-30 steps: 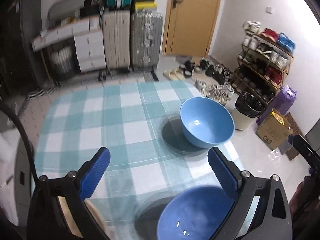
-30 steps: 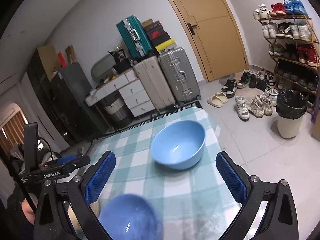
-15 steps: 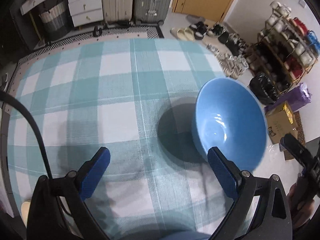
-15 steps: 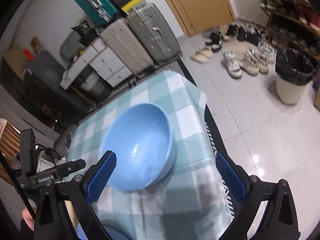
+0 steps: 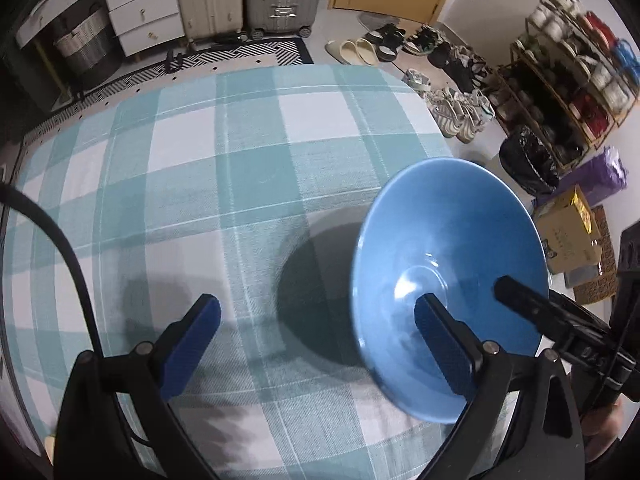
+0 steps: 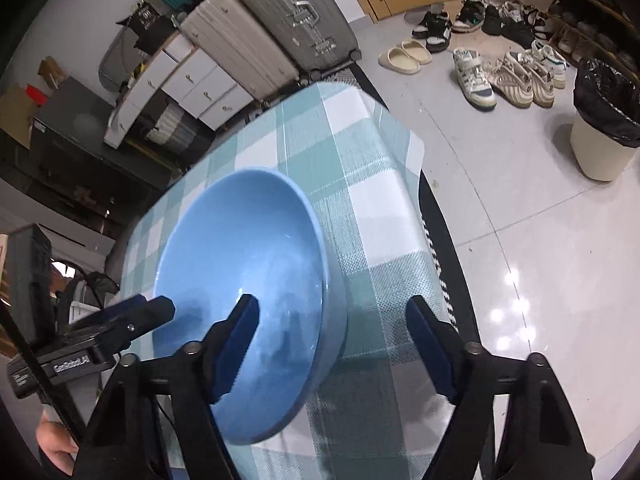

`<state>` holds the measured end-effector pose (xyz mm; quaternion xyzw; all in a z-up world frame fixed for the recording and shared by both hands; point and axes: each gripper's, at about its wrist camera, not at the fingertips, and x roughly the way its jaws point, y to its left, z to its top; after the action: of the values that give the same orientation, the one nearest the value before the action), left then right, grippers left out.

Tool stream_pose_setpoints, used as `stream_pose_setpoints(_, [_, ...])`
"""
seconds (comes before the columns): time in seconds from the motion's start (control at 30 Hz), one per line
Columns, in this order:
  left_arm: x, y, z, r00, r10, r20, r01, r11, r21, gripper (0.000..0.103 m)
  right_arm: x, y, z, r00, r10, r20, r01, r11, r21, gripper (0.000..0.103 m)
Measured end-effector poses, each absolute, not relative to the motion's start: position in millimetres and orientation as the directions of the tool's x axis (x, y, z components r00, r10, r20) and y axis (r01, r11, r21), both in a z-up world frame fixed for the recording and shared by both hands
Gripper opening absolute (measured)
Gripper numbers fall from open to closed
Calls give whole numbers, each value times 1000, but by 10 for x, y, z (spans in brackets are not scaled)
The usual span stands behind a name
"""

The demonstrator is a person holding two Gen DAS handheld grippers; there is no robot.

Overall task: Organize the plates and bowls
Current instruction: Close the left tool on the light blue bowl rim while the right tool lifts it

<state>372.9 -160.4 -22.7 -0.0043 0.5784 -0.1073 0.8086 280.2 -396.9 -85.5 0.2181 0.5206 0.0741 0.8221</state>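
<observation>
A blue bowl [image 5: 448,256] stands on the teal checked tablecloth [image 5: 248,168] near the table's right edge. My left gripper [image 5: 320,336] is open: one finger hangs over the bowl's inside, the other over the cloth, so the left rim lies between them untouched. My right gripper [image 6: 332,344] straddles the bowl [image 6: 240,264] at its right wall, one pad inside and one outside. Its jaws are closing and neither pad presses on the wall. The left gripper's tip [image 6: 156,310] shows at the bowl's left rim.
The cloth hangs over the table's right edge [image 6: 404,184] just past the bowl. On the floor beyond are shoes [image 6: 504,76], a lined bin [image 6: 604,132], suitcases [image 6: 296,28], a shoe rack [image 5: 576,72] and a cardboard box [image 5: 568,236].
Both grippers came down and forward onto the far blue bowl, which now fills both views. The nearer blue bowl dropped out of view. The right gripper's jaws narrowed.
</observation>
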Motion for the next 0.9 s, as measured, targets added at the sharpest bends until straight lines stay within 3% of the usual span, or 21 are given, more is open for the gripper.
stream_pose_setpoints(0.1, [3748, -1685, -249, 322, -138, -937, 187, 979, -80, 97, 2867, -3972, -952, 410, 326, -852, 154, 895, 418, 57])
stream_pose_setpoints(0.2, [3768, -1723, -257, 323, -145, -935, 189, 978, -86, 94, 2882, -3953, -995, 390, 338, -857, 156, 893, 423, 53])
stream_pose_setpoints(0.27, [3776, -1737, -270, 325, -137, -936, 187, 979, -79, 76, 2880, -3944, -984, 395, 331, -857, 154, 896, 417, 49])
stream_pose_setpoints(0.3, [3777, -1744, -281, 330, -125, -936, 187, 980, -64, 47, 2878, -3943, -981, 393, 333, -857, 156, 895, 419, 47])
stream_pose_setpoints(0.33, [3784, -1758, -308, 327, -115, -938, 197, 979, -51, 29, 2882, -3950, -985, 387, 336, -859, 166, 891, 424, 42])
stream_pose_setpoints(0.4, [3805, -1765, -375, 302, -130, -945, 209, 976, -67, 28, 2888, -3974, -1010, 368, 351, -861, 196, 876, 441, 34])
stream_pose_setpoints(0.5, [3810, -1713, -400, 294, -162, -942, 186, 976, -109, 27, 2883, -3992, -982, 378, 356, -855, 204, 868, 452, 31])
stream_pose_setpoints(0.63, [3807, -1678, -419, 272, -210, -939, 172, 971, -167, 21, 2878, -3954, -942, 387, 355, -851, 179, 877, 447, 15])
stream_pose_setpoints(0.73, [3762, -1736, -394, 279, -208, -937, 193, 969, -157, 6, 2886, -3887, -915, 385, 333, -861, 168, 892, 420, 14])
stream_pose_setpoints(0.9, [3664, -1777, -287, 303, -246, -921, 224, 957, -183, 5, 2865, -3872, -931, 379, 299, -876, 194, 900, 391, 8])
